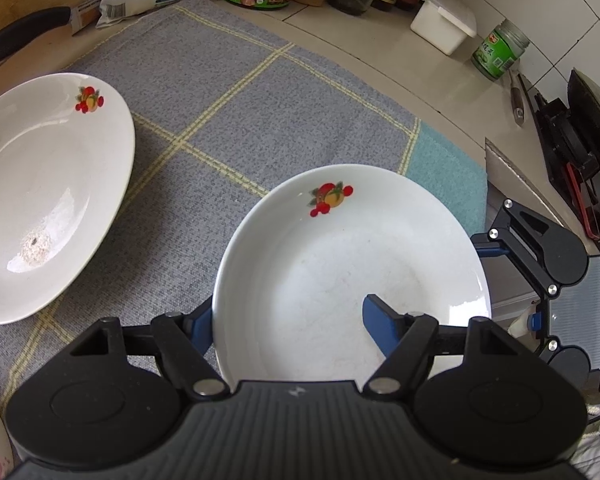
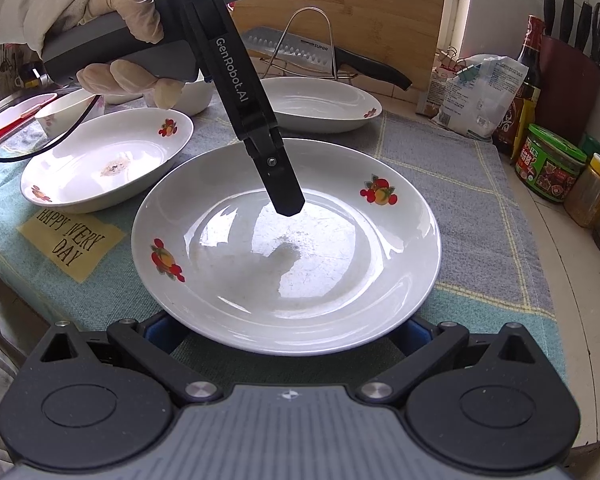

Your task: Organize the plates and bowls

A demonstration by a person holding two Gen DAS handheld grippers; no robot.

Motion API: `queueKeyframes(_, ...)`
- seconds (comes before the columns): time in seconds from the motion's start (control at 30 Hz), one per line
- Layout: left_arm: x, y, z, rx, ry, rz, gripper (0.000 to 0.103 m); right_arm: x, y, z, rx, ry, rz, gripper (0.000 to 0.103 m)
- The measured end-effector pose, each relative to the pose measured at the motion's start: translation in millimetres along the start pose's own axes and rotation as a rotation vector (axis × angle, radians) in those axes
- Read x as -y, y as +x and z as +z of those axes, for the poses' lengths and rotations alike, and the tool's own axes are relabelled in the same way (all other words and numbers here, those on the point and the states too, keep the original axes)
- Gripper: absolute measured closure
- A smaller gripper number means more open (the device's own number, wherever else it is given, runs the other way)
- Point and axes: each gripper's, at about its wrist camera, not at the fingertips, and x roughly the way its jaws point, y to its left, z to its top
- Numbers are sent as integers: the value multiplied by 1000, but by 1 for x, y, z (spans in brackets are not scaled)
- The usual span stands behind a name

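A round white plate (image 1: 340, 264) (image 2: 284, 240) with fruit prints lies on the checked cloth (image 1: 240, 100). My left gripper (image 1: 290, 322) straddles its rim: one blue finger (image 1: 202, 326) stands outside and the other (image 1: 380, 318) over the inside, jaws wide apart and open. From the right wrist view, its dark fingers (image 2: 284, 192) hang just above the plate's middle, held by a gloved hand (image 2: 120, 4). My right gripper (image 2: 290, 332) (image 1: 512, 284) sits at the opposite rim with its jaws wide apart. Its fingertips are tucked under the rim and mostly hidden.
An oval fruit-print plate (image 1: 40, 200) (image 2: 104, 160) with a stain lies beside the round one. Behind are another oval dish (image 2: 320, 104), small bowls (image 2: 68, 112), and a knife (image 2: 300, 50) on a wire rack. Jars (image 2: 548, 168) line the wall and a stove (image 1: 580, 140) borders the cloth.
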Motion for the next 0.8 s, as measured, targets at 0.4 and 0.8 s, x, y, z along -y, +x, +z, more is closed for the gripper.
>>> queueKeyframes(0.4,2,-9,17,36,6,9,30,14,-2,11,7,1,-13,0)
queueKeyframes(0.8,1,0,61,94,13,29,30,55,6,23,6,-11,-51,0)
